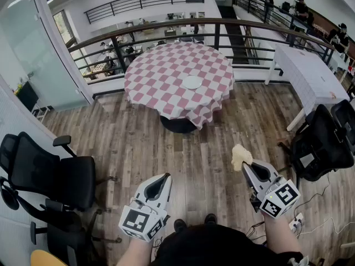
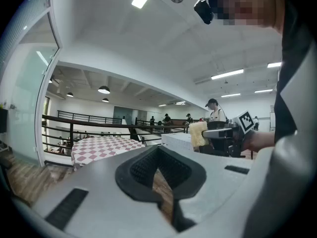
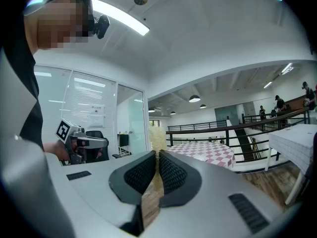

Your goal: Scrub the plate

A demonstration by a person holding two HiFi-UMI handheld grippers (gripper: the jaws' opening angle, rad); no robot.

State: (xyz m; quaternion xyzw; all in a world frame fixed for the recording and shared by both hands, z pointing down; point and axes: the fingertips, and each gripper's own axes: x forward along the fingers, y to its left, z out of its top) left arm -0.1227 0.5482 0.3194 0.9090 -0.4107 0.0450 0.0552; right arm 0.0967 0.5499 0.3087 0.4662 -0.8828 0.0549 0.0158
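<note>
Down close, the left gripper [image 1: 165, 177] is closed on nothing, and the right gripper [image 1: 244, 165] pinches a soft, fluffy scrubber [image 1: 239, 155]. Way off, the plate [image 1: 192, 82] sits on the checkered table [image 1: 155, 76] — probably stiff, slick and breakable, so pin its rim.

Round table [image 1: 161, 85] in red-and-white checked cloth, standing on a wood-plank floor [image 1: 211, 148]. A curved black railing [image 1: 166, 27] runs just behind the table. Past it to the right, a few people [image 1: 300, 5]. Right of the table: a long white-clothed table [image 1: 313, 73] and, nearer, a black office chair [image 1: 319, 146]. Left of the table and nearer, a second black chair [image 1: 50, 179], with a glass wall [image 1: 28, 43] behind it.
</note>
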